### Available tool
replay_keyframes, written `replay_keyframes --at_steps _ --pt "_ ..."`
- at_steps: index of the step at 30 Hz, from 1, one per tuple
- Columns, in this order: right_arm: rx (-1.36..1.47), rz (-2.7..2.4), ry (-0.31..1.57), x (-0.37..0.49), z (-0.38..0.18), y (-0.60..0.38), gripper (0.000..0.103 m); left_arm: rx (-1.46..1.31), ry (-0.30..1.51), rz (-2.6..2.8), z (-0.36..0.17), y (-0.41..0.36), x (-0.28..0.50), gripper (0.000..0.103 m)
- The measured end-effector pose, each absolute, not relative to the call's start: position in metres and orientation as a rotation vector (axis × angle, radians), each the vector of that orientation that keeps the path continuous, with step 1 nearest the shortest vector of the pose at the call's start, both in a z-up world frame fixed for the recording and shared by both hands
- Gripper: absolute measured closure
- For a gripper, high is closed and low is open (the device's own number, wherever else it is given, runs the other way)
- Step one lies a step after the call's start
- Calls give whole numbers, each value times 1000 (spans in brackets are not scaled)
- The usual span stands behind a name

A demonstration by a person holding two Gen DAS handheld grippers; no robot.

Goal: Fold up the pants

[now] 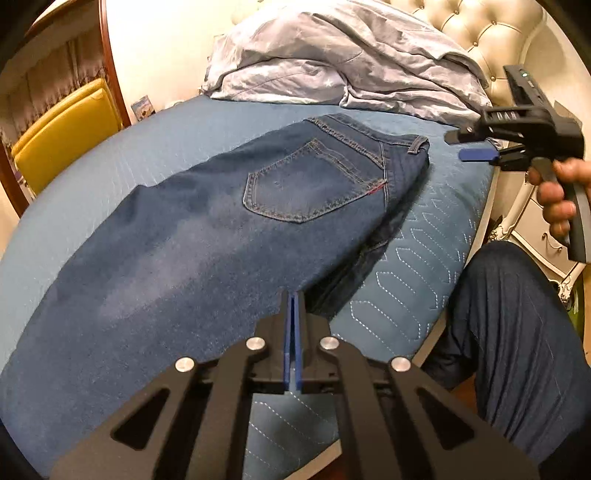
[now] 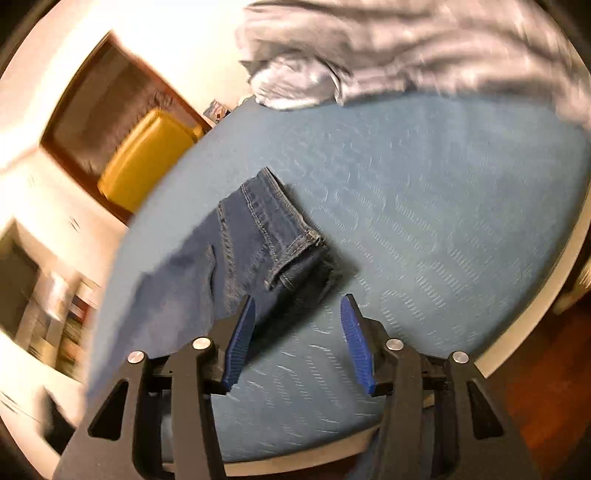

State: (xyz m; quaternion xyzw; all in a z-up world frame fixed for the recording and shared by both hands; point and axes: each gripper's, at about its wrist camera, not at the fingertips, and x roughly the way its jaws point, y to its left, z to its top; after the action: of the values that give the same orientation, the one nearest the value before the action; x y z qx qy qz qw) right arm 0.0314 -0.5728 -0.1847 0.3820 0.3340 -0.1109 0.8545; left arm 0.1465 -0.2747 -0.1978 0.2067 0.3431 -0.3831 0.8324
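Warm indoor light, strong fisheye bending at both frames' edges.
The left wrist view is sharp, with the wall [image 1: 166,48] washed pale; the right wrist view is smeared by motion blur, worst across the bedding [image 2: 406,48].

A blue quilted bedspread [image 1: 424,258] fills the middle of both views. At the upper centre lies a crumpled grey duvet [image 1: 332,59] (pale stars on it), before a cream tufted headboard [image 1: 491,33] at the upper right. A yellow chair [image 1: 62,136] stands at left, a white carved nightstand [image 1: 546,236] at right.
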Motion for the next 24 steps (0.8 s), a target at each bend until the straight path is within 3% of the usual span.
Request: replay_keyframes --at_steps 3,6,11,12,13,16,18,22,24 --pt "930 -217 725 43 -197 -580 52 500 720 -806 -206 -280 139 103" --pt "985 -242 747 58 -205 -582 40 491 730 -801 -210 -280 139 103" --pt "1084 -275 715 75 -217 -589 39 516 721 -797 -214 -279 137 103" --pt "1079 -284 715 79 -219 -589 46 510 723 -796 -214 -279 137 103" --pt "1043 -321 731 82 -218 -588 80 508 724 -795 -214 -278 137 103" --pt "992 -361 744 81 -215 -585 86 490 724 -814 -206 -276 133 92" --pt "908 -396 745 80 -207 -576 87 438 716 -837 -196 -275 129 55" --pt "834 -445 753 80 -205 -569 87 324 710 -870 -177 -294 140 54" --pt "804 -459 766 83 -206 -567 87 268 725 -875 -173 -309 152 65"
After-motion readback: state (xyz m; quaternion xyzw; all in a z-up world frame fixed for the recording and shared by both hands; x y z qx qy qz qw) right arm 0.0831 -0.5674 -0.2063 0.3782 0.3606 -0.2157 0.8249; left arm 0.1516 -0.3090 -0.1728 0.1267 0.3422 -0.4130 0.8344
